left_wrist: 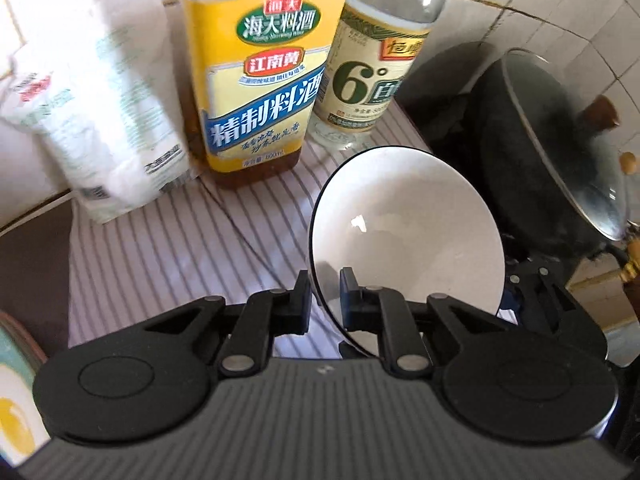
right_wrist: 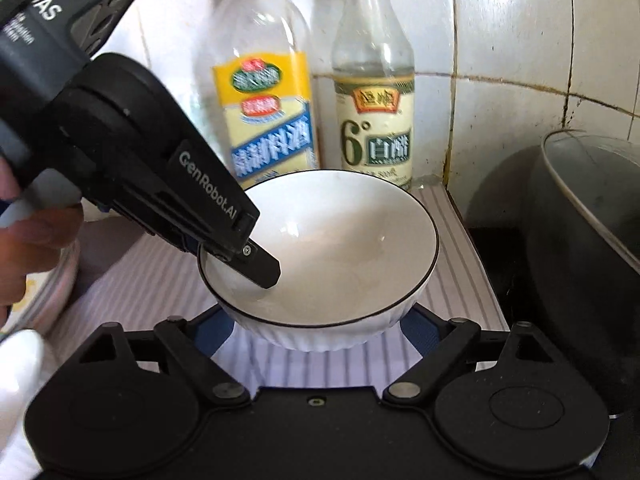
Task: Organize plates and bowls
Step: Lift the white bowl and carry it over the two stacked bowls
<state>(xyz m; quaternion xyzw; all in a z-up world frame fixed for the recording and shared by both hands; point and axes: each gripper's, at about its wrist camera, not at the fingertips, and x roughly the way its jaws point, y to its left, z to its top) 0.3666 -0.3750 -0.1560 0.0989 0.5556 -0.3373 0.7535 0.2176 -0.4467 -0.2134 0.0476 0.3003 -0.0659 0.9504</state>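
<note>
- Left gripper (left_wrist: 325, 292) was angled steeply down, jaws pinched nearly together on the bowl (left_wrist: 404, 236) rim, lower centre of its view.
- Right gripper (right_wrist: 320, 332) sat wide open along the bottom of its view, fingers either side of the bowl.
- A hand (right_wrist: 28, 248) showed at the left edge.

White bowl (right_wrist: 328, 248) with thin dark rim, ribbed outside, empty, upright above striped mat (right_wrist: 152, 280).

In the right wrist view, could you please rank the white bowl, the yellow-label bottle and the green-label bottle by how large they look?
1. White bowl, largest, though nearest the camera.
2. Yellow-label bottle and green-label bottle: too alike to rank.
</note>
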